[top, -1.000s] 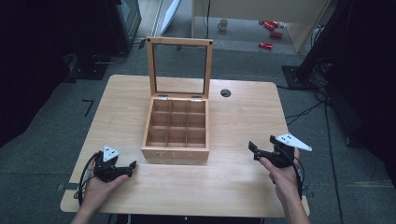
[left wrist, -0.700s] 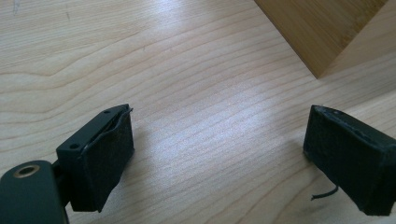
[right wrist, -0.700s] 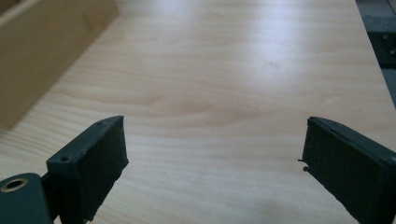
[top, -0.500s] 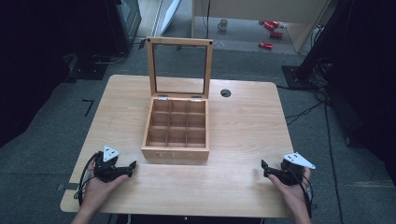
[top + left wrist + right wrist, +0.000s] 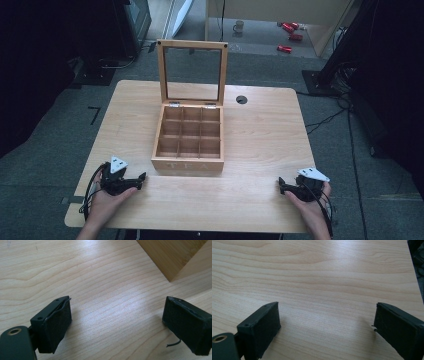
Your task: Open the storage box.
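On the wooden table a tea box stands open at the middle, its glass lid upright so the compartments can be reached, while the left gripper and right gripper rest near the front edge, jaws wide apart, holding nothing.

Right gripper dropped from a raised spot near the table's right edge, level with the tea box's front, down toward five o'clock. Now low at the front right corner, just off or maybe touching the wood; hard to say from the high view. Most of that drop made by half a second ago, only slight settling since. Hand pulled back toward six o'clock with it. Jaws wide apart over bare wood in the right gripper view.
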`<state>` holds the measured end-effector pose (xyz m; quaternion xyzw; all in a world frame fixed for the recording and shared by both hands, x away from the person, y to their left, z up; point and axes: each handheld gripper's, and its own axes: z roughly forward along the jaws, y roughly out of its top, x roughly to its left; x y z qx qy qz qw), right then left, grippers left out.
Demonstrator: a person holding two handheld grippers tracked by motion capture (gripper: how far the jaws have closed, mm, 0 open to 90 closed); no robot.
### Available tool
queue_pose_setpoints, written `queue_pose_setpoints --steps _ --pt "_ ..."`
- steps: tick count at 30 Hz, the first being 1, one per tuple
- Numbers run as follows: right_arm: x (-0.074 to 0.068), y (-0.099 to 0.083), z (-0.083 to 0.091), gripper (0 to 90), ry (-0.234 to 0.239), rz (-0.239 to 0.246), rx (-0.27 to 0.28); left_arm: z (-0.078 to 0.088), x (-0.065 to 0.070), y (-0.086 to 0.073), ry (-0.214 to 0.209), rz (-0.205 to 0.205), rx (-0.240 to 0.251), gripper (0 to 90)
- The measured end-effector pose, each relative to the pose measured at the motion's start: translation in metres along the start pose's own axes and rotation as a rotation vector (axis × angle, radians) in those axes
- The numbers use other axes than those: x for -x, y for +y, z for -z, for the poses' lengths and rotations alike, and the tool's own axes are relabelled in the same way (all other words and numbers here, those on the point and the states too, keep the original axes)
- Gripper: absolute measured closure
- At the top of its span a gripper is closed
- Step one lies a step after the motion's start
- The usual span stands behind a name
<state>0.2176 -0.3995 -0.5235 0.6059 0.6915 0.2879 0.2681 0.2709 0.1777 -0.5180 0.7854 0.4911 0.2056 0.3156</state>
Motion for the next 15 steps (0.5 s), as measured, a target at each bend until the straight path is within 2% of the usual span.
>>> queue_pose_setpoints --steps 2,4,15 --pt "-0.0001 -0.0007 -0.0003 6.7 0.004 -0.008 0.002 0.0000 0.0000 0.0000 0.000 0.000 0.000 8.7" --pt "0.0028 -0.0020 -0.0012 6.9 0.039 -0.035 0.000 0.0000 0.0000 -0.0001 0.000 0.000 0.000 8.7" --pt "0.0032 -0.0020 -0.0012 6.9 0.043 -0.029 -0.001 0.0000 0.0001 0.0000 0.001 0.000 0.000 8.7"
